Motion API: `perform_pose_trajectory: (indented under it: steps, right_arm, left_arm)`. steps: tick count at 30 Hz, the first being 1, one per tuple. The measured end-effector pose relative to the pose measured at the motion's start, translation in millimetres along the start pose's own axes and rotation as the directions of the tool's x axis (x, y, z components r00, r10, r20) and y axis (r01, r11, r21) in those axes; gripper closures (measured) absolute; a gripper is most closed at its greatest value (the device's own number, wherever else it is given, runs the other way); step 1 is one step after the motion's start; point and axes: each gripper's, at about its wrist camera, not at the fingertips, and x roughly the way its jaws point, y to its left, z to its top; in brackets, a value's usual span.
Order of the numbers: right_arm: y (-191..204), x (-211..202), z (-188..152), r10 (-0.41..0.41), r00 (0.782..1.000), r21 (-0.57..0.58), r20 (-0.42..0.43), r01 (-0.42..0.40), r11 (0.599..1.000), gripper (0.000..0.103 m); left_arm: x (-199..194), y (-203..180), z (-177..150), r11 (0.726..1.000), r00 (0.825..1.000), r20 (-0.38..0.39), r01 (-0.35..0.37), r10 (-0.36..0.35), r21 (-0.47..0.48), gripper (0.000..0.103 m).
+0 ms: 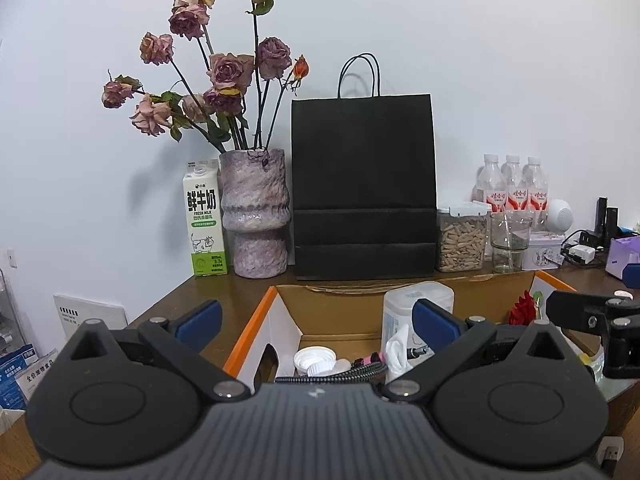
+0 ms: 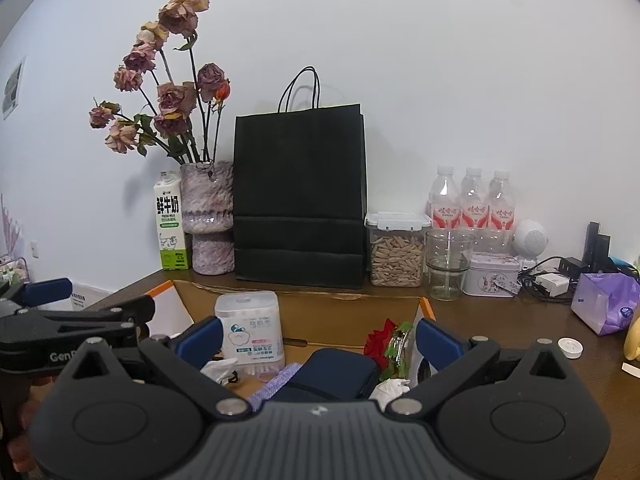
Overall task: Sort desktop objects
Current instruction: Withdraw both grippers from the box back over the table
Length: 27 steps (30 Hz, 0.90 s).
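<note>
**A:** Both grippers sit nearest; left gripper (image 1: pixel 316 318) has its blue pads spread wide with nothing pinched; right gripper (image 2: pixel 318 338) is spread the same, also empty; both hang over the box (image 1: pixel 332 308).

**B:** And the surface?

**A:** Brown wooden desk (image 2: pixel 520 328), smooth with a slight sheen, set into a corner of plain white wall (image 2: pixel 440 60).

**B:** Containers?

**A:** Cardboard, open-topped, orange-edged, at 6 o'clock on the desk; inside it a translucent swab tub (image 2: pixel 250 326), a dark blue pouch (image 2: pixel 332 372), a red flower (image 2: pixel 380 340), crumpled tissue (image 2: pixel 390 390), white caps (image 1: pixel 314 360) and a braided cable (image 1: pixel 332 376); those are the sorted things.

**B:** Behind it?

**A:** Along the wall from 10 to 2 o'clock: a milk carton (image 1: pixel 205 220) touching a mottled purple vase (image 1: pixel 256 216) of dried roses (image 1: pixel 224 72); a matte black paper bag (image 1: pixel 363 188) with cord handles; a clear lidded jar (image 2: pixel 397 250) full of pale seeds; a glass (image 2: pixel 448 262); a small tin (image 2: pixel 492 278); three water bottles (image 2: pixel 472 200) with red labels.

**B:** Still loose?

**A:** At 3 o'clock a round white cap (image 2: pixel 570 347), a purple tissue pack (image 2: pixel 604 304), chargers and cables (image 2: pixel 552 280), and a white round speaker (image 2: pixel 530 238).
</note>
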Motion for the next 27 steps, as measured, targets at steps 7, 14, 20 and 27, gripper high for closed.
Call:
perform_pose_trajectory:
  steps: [7, 14, 20, 27]
  right_arm:
    - [1, 0, -1, -0.004, 1.000, -0.005, -0.003, 0.004, 1.000, 0.000]
    - [1, 0, -1, -0.008, 1.000, -0.012, -0.002, 0.008, 1.000, 0.000]
    - [3, -1, -3, -0.011, 1.000, -0.018, -0.002, 0.011, 1.000, 0.000]
    - [8, -10, -13, -0.015, 1.000, -0.039, 0.001, 0.015, 0.999, 0.000]
  left_arm:
    - [0, -1, -3, 1.000, 1.000, -0.008, 0.002, -0.002, 0.008, 0.000]
    - [-2, -1, -6, 1.000, 1.000, -0.008, 0.003, -0.003, 0.015, 0.000]
    - [-6, 2, -11, 1.000, 1.000, -0.014, 0.008, -0.008, 0.008, 0.000]
    - [-17, 3, -19, 1.000, 1.000, -0.006, 0.009, -0.009, 0.017, 0.000]
